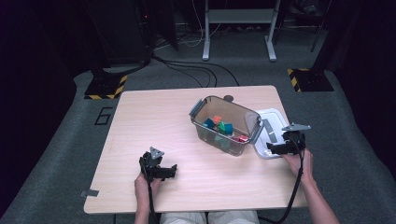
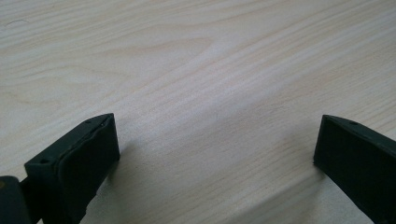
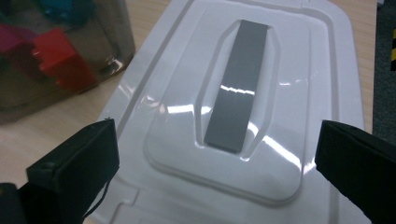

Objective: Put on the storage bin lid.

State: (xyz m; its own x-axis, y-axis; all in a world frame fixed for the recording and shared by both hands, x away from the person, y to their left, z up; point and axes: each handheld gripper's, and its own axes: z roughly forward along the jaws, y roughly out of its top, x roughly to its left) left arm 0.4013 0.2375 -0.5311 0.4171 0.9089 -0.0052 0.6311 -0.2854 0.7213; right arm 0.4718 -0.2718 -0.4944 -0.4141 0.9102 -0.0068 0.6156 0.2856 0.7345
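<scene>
Wooden bench (image 1: 187, 116) carries clear bin (image 1: 226, 123) of coloured blocks (image 1: 219, 126). White lid (image 3: 243, 93) flat on bench, just right of bin, directly beneath right claw (image 3: 217, 154), jaws apart. Left claw (image 2: 217, 149) jaws apart over bare bench, well apart from lid.

White plastic lid (image 3: 261, 116) with grey centre handle strip, lying flat, top up, on table, just beside clear bin (image 1: 226, 123)

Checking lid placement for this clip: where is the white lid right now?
The white lid lies flat on the table's right side, beside the clear bin, under the open right gripper.
</scene>
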